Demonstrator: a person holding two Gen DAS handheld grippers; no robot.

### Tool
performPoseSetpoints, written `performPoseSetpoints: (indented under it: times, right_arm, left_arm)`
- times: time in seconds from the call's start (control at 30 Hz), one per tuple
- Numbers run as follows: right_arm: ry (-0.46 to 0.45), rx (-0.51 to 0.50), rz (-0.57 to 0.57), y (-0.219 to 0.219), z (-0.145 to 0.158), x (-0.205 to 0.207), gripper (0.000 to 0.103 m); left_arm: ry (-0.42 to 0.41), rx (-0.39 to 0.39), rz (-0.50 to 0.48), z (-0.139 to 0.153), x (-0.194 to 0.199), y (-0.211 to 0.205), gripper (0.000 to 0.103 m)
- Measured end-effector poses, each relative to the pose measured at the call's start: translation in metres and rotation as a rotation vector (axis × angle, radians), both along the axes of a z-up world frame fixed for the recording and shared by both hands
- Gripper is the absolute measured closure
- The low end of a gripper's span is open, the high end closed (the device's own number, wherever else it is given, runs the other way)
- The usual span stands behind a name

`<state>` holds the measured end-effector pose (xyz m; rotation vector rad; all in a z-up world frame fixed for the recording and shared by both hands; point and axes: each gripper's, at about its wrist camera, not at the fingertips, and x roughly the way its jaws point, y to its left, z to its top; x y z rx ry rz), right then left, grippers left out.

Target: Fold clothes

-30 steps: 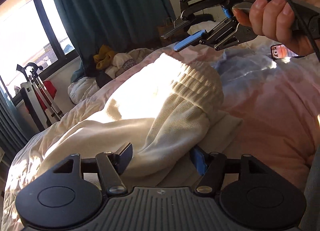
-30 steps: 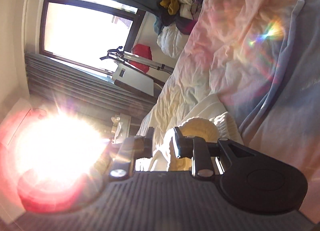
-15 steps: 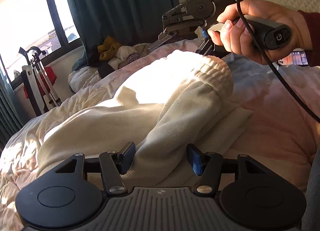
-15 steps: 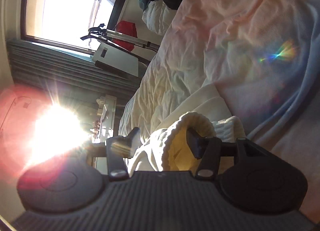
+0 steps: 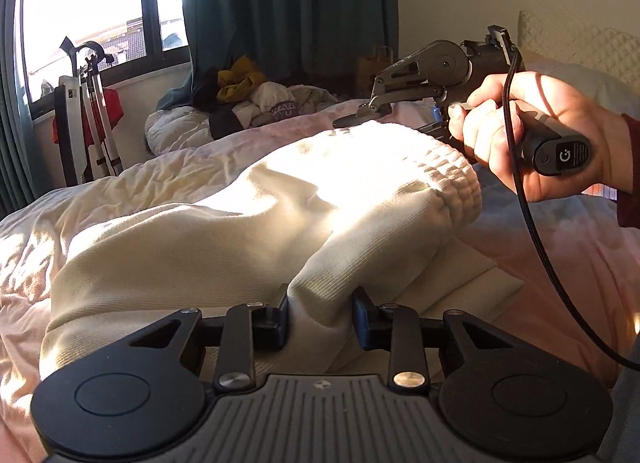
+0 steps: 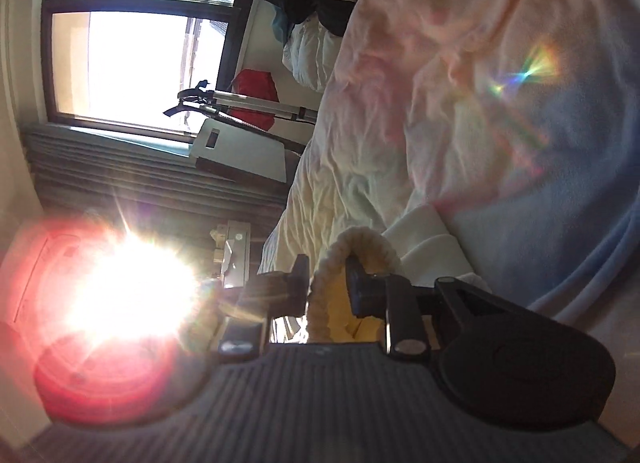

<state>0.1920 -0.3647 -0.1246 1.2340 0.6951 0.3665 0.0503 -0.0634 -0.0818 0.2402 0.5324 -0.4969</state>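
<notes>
A bed (image 5: 560, 263) with a crumpled pink and pale blue duvet fills both views, and a cream garment (image 5: 248, 223) with a thick ribbed waistband (image 5: 452, 179) lies across it in strong sunlight. The left tongs (image 5: 320, 315) are closing with a bunched fold of the cream fabric pinched between them. The right tongs (image 6: 326, 283), held by a hand (image 5: 532, 135) at the far end, are closing on the ribbed waistband edge.

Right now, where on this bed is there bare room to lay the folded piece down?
Free: the pink and blue duvet right of the cream garment, and the stretch toward the window. Crowded: the clothes pile at the far end.
</notes>
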Motion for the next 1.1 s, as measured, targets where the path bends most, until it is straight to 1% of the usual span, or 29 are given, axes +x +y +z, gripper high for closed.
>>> performPoseSetpoints:
  times: [0.07,0.17,0.23,0.27,0.3,0.37,0.47,0.5,0.57,0.6,0.63,0.67,0.73,0.8,0.83,0.9,0.93,0.97,1.0,1.03,1.07,1.1]
  right_arm:
    - [-0.023,-0.024,-0.015,-0.001,0.009,-0.004,0.087]
    - [-0.127,-0.033,-0.039,-0.005,0.033,-0.012,0.089]
    - [-0.198,-0.038,-0.055,-0.008,0.049,-0.018,0.089]
    - [-0.22,-0.047,-0.06,-0.01,0.053,-0.02,0.089]
    - [-0.221,-0.065,-0.067,-0.012,0.055,-0.019,0.089]
    - [-0.162,-0.1,-0.072,-0.015,0.044,-0.015,0.089]
    - [0.019,-0.157,-0.063,-0.015,0.008,-0.004,0.089]
    - [0.078,-0.144,-0.058,-0.017,-0.009,-0.002,0.089]
    - [0.1,-0.047,-0.057,-0.024,-0.025,-0.003,0.088]
    - [0.104,-0.005,-0.056,-0.028,-0.027,-0.004,0.088]
    - [0.099,0.01,-0.053,-0.03,-0.024,-0.007,0.088]
    - [0.084,-0.016,-0.05,-0.031,-0.016,-0.011,0.088]
    - [0.049,-0.145,-0.054,-0.026,0.006,-0.023,0.086]
    - [0.014,-0.28,-0.058,-0.021,0.029,-0.035,0.084]
    - [-0.004,-0.332,-0.064,-0.018,0.038,-0.044,0.083]
    - [-0.032,-0.408,-0.079,-0.014,0.052,-0.064,0.075]
    - [-0.033,-0.424,-0.094,-0.012,0.055,-0.075,0.063]
    - [-0.032,-0.438,-0.111,-0.011,0.059,-0.085,0.049]
    - [-0.032,-0.437,-0.125,-0.011,0.06,-0.095,0.042]
    - [-0.033,-0.433,-0.137,-0.01,0.061,-0.105,0.028]
    - [-0.032,-0.427,-0.143,-0.007,0.063,-0.112,0.019]
    - [-0.031,-0.421,-0.145,-0.005,0.062,-0.119,0.018]
  left_arm:
    - [-0.012,-0.038,-0.003,0.007,-0.003,0.004,0.083]
    - [-0.046,-0.101,-0.016,0.02,-0.01,0.009,0.085]
    - [-0.068,-0.117,-0.036,0.027,-0.014,0.009,0.086]
    - [-0.066,-0.121,-0.05,0.029,-0.016,0.009,0.086]
    - [-0.06,-0.115,-0.063,0.028,-0.016,0.008,0.086]
    - [-0.05,-0.09,-0.08,0.023,-0.016,0.006,0.086]
    - [-0.013,-0.059,-0.102,0.007,-0.01,0.006,0.083]
    - [-0.008,-0.066,-0.109,0.004,-0.009,0.008,0.082]
    - [0.004,-0.095,-0.117,0.001,-0.006,0.015,0.08]
    - [0.015,-0.113,-0.114,0.003,-0.005,0.017,0.077]
    - [0.028,-0.136,-0.113,0.006,-0.002,0.021,0.076]
    - [0.038,-0.161,-0.11,0.008,-0.002,0.024,0.074]
    - [0.057,-0.221,-0.099,0.013,-0.003,0.032,0.067]
    - [0.079,-0.286,-0.103,0.018,-0.006,0.041,0.054]
    - [0.089,-0.318,-0.093,0.021,-0.005,0.047,0.05]
    - [0.112,-0.387,-0.06,0.027,-0.004,0.06,0.042]
    - [0.125,-0.424,-0.039,0.03,-0.003,0.068,0.04]
    - [0.135,-0.462,-0.014,0.034,-0.002,0.076,0.036]
    - [0.141,-0.499,0.017,0.037,0.0,0.086,0.03]
    - [0.145,-0.535,0.051,0.04,0.001,0.097,0.027]
    - [0.15,-0.566,0.085,0.044,0.002,0.109,0.024]
    - [0.157,-0.597,0.118,0.047,0.003,0.12,0.023]
